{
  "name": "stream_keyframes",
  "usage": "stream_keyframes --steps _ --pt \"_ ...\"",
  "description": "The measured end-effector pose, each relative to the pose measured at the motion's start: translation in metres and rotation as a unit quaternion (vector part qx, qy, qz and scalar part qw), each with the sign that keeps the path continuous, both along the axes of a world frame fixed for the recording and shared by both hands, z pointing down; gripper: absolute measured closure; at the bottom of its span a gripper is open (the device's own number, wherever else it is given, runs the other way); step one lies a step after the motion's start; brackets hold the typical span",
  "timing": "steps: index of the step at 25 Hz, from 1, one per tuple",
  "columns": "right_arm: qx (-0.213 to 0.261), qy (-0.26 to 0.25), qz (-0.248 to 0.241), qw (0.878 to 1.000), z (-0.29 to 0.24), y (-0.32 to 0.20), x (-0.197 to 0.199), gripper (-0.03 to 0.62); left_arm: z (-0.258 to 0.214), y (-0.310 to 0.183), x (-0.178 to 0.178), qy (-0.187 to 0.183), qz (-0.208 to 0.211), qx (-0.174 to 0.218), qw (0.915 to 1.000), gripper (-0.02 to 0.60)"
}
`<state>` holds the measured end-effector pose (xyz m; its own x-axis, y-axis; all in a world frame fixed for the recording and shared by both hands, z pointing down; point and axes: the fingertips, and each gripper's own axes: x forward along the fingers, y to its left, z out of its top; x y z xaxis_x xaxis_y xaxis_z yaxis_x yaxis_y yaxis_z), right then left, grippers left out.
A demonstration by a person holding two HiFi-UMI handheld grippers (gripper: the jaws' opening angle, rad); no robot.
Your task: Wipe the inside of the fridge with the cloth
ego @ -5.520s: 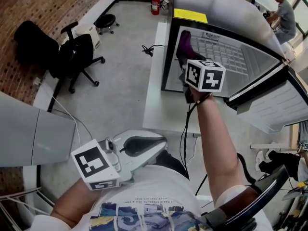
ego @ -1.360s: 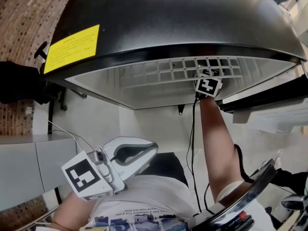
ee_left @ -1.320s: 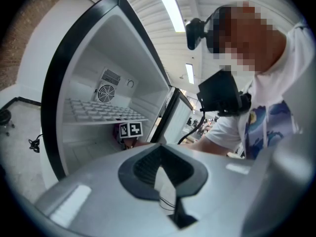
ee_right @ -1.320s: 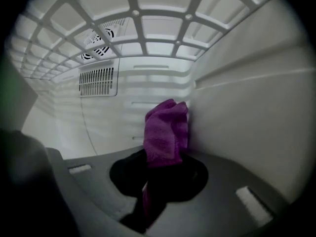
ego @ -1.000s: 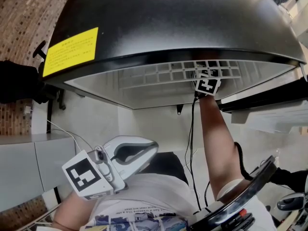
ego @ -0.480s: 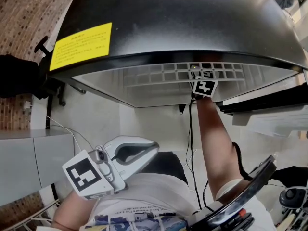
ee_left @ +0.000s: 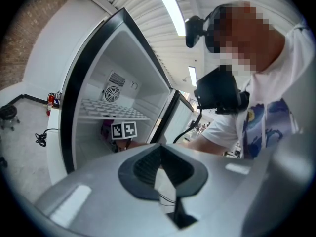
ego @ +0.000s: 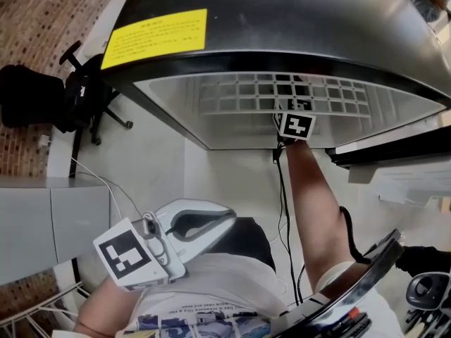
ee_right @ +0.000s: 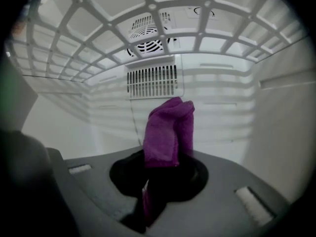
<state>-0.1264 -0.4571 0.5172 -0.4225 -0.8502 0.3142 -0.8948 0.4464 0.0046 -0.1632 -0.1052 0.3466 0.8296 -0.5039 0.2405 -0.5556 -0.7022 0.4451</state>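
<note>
Deeper in the fridge (ego: 282, 20) now, the right tool (ee_right: 163, 174) pinches the purple cloth (ee_right: 168, 130) under the shelf (ee_right: 148, 4). At 7 o'clock, the left tool (ego: 225, 222) sits pressed together.

Black office chair (ego: 81, 94) near brick wall (ego: 53, 16); red extinguisher (ee_left: 51, 103).

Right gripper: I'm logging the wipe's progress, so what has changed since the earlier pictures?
The right gripper went from the opening of the fridge to well inside it, under the wire shelf, as the person leaned in over the top. It stayed shut on the purple cloth. The left gripper stayed by the body, shut and empty.
</note>
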Motion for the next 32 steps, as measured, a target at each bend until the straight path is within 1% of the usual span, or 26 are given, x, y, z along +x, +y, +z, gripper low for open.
stream_keyframes --steps 10,14,24,32 --pt "-0.005 0.002 -0.066 0.998 0.006 0.017 -0.053 0.542 0.001 0.018 -0.013 -0.006 -0.021 -0.009 0.9997 0.574" --pt "-0.009 -0.003 -0.090 0.996 0.007 0.024 -0.073 0.542 0.003 0.024 -0.021 -0.013 -0.029 -0.005 0.9995 0.574" --pt "-0.014 -0.008 -0.161 0.987 0.007 0.044 -0.125 0.542 -0.001 0.030 -0.026 -0.013 -0.043 -0.008 0.9990 0.574" --pt "-0.024 -0.005 -0.208 0.978 0.016 0.056 -0.148 0.542 -0.002 0.032 -0.027 -0.014 -0.048 -0.007 0.9988 0.574"
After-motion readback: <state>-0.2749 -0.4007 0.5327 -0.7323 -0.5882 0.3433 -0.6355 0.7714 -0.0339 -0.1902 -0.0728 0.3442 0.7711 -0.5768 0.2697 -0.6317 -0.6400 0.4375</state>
